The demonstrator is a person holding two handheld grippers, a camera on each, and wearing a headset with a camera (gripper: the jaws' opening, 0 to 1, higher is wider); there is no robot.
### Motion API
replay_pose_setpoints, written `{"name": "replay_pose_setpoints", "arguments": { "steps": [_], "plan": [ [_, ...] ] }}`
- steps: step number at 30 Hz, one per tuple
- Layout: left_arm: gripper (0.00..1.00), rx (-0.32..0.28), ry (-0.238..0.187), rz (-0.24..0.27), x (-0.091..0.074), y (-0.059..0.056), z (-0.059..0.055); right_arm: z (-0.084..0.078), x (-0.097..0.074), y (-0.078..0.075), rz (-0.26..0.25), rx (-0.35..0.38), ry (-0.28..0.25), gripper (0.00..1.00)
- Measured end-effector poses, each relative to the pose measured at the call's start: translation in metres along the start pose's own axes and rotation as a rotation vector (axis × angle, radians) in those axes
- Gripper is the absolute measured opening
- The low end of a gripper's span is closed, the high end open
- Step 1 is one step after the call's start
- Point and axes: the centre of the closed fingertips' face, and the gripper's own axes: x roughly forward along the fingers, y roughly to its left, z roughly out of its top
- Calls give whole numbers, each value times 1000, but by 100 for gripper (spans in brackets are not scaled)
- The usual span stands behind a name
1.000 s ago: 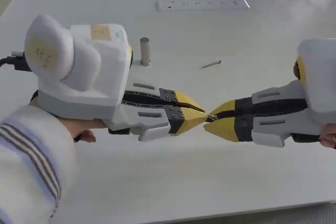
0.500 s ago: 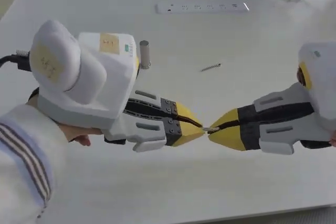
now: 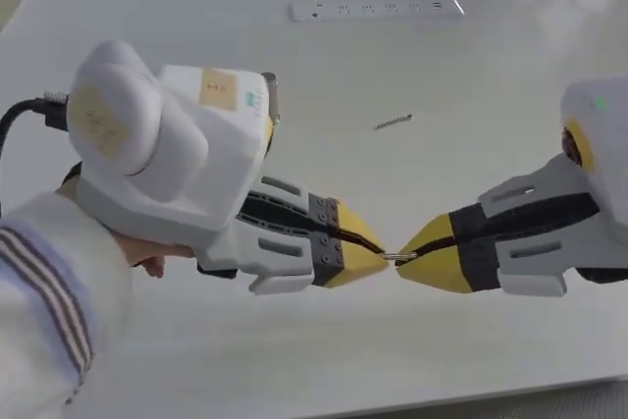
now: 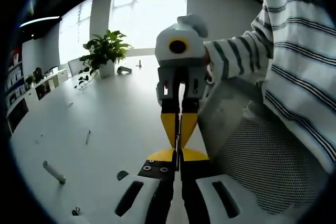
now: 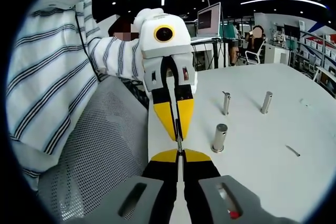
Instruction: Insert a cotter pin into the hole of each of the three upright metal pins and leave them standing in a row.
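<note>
Since that thin silvery metal cotter pin [image 3: 396,257] is way too skinny to aim one-handed, I've got both sets of fingers clenched on it, nose to nose above the table. The left gripper [image 3: 380,256] pinches one end and the right gripper [image 3: 401,263] pinches the other. My guess is it's a re-grip, so the cotter pin ends up pointing the right way for a hole. Which side really carries the weight, I can't tell.

In the right gripper view it's just a short, straight, shiny sliver. It runs from my yellow fingertips [image 5: 167,156] up at 12 o'clock into the other pair's tips.

Going outward, the three stubby grey upright metal pins stand on the white table [image 5: 262,174]. They sit between 1 and 3 o'clock from those tips. The nearest one [image 5: 219,137] is just beside them, and the other two [image 5: 226,103] [image 5: 266,102] stand farther back, side by side and apart. They look like dull cylinders with flat tops, and their holes are too small to make out.

In the head view a loose cotter pin [image 3: 392,123] lies at 12 o'clock from the tips, well apart. A long white power strip [image 3: 378,9] sits beyond it.
</note>
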Motion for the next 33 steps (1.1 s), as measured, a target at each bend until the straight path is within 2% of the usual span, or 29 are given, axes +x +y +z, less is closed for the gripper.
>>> {"name": "replay_pose_setpoints", "arguments": {
  "steps": [2, 5, 8, 10, 12, 13, 15, 16, 18, 20, 21, 25, 27, 33],
  "plan": [
    [0, 3, 3, -1, 1, 0, 0, 1, 0, 0, 0, 6, -8, 0],
    [0, -27, 0, 12, 4, -1, 1, 3, -1, -2, -10, 17, -20, 0],
    [0, -10, -9, 15, 4, -1, 4, 4, -3, -4, -11, 21, -31, 0],
    [1, 11, -8, 39, 3, 4, 4, 3, -5, -6, -19, 12, -25, 0],
    [11, 3, 28, 78, 1, 12, -2, 2, -7, -12, -47, 2, -22, 0],
    [17, 18, 36, 96, -1, 16, -4, 2, -9, -14, -54, 5, -24, 0],
    [29, 10, 43, 110, -3, 19, -7, 2, -12, -21, -81, 3, -25, 0],
    [30, 4, 46, 115, -4, 21, -8, 1, -13, -24, -94, 1, -21, 0],
    [26, -8, 50, 123, -7, 24, -11, -3, -15, -32, -128, -1, 2, 0],
    [22, -76, 57, 147, -9, 30, -16, -6, -15, -37, -137, -2, 15, 0],
    [20, -115, 49, 161, -11, 35, -18, -9, -14, -46, -153, 13, 24, 0],
    [23, -96, 62, 199, -16, 46, -22, -12, -10, -56, -170, 14, 41, 0],
    [24, -104, 50, 219, -18, 52, -21, -13, -9, -59, -173, 11, 48, 0],
    [25, -141, 60, 220, -18, 60, -28, -18, -3, -65, -176, -5, 77, 0]
  ]
}}
